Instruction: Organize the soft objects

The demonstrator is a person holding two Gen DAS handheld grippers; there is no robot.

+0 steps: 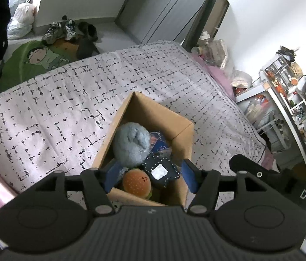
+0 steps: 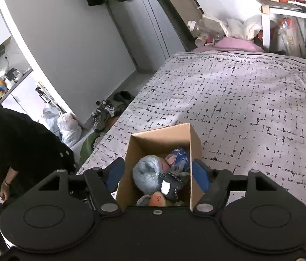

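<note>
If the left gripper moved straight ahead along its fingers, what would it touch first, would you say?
Probably the orange burger-shaped plush toy in the open cardboard box, lying between the left gripper and its open fingers; depth is uncertain.

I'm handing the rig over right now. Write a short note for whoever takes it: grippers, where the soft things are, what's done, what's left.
Left gripper: open, empty, over the near end of the cardboard box.
Right gripper: open, empty, above the same box.
The box stands on the patterned bedspread. Inside: blue fluffy plush, burger plush, dark pouch with a white patch, a blue printed item.
Done: those four are in the box.
Left: no loose soft items visible on the bedspread; check outside these views.
</note>
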